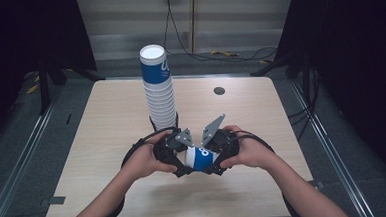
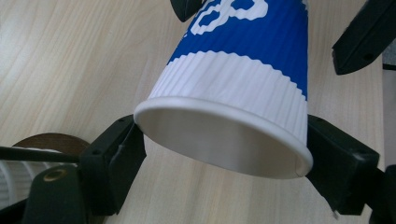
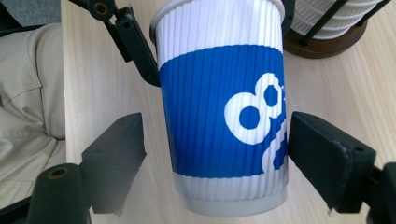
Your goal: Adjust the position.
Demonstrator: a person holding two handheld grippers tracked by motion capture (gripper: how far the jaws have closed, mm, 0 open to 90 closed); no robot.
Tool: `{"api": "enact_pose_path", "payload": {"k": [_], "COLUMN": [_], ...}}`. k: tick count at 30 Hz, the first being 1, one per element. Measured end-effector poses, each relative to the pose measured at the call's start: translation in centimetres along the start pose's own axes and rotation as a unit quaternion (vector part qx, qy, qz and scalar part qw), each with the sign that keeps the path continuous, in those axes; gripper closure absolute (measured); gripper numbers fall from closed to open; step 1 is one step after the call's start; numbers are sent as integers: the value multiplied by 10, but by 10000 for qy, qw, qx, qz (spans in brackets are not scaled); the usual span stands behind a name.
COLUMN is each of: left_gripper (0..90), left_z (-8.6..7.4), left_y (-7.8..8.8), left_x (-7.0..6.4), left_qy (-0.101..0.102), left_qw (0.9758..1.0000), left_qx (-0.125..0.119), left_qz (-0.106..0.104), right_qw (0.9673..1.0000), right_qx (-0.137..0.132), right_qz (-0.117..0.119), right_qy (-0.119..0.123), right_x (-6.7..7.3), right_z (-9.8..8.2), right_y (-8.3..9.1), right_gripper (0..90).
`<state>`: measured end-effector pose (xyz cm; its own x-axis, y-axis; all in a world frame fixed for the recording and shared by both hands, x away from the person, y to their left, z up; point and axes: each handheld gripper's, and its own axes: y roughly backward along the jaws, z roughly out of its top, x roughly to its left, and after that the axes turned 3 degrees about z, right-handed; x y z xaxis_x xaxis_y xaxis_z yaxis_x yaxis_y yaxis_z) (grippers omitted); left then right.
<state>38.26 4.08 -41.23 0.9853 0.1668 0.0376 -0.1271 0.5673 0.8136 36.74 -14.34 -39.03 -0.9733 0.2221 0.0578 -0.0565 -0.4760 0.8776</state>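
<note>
A ribbed paper cup [image 1: 199,158], white with a blue band, hangs on its side just above the table's near middle, between both grippers. My left gripper [image 1: 186,160] is shut on its open rim; in the left gripper view the cup [image 2: 243,70] has both jaws of that gripper [image 2: 224,140] pressed against the rim. My right gripper [image 1: 212,160] reaches around the base end and is open. In the right gripper view the cup [image 3: 219,116] touches the right jaw of that gripper [image 3: 217,128], while a gap remains at the left jaw.
A tall stack of the same cups [image 1: 157,85] stands in a wire holder with a dark round base [image 3: 322,46] just beyond the hands. The wooden table [image 1: 107,143] has a round cable hole [image 1: 219,90] at the back right. The person's trouser leg [image 3: 28,93] lies past the near edge.
</note>
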Motion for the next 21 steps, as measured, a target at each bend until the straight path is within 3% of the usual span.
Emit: {"api": "enact_pose_path", "payload": {"k": [9, 15, 21], "left_gripper": [185, 185, 186], "left_z": [0, 0, 2], "left_y": [0, 0, 1], "left_x": [-1, 0, -1], "left_qy": [10, -40, -72], "left_qw": [10000, 9999, 9999], "left_qx": [-23, -51, -38], "left_qz": [-79, -82, -76], "right_qw": [9999, 9998, 9999], "right_qx": [119, -85, -70], "right_qz": [10, 18, 6], "right_qy": [-94, -172, -145], "right_x": [-2, -3, -3], "right_z": [-2, -8, -10], "right_y": [-4, -6, -8], "right_gripper": [246, 273, 278]}}
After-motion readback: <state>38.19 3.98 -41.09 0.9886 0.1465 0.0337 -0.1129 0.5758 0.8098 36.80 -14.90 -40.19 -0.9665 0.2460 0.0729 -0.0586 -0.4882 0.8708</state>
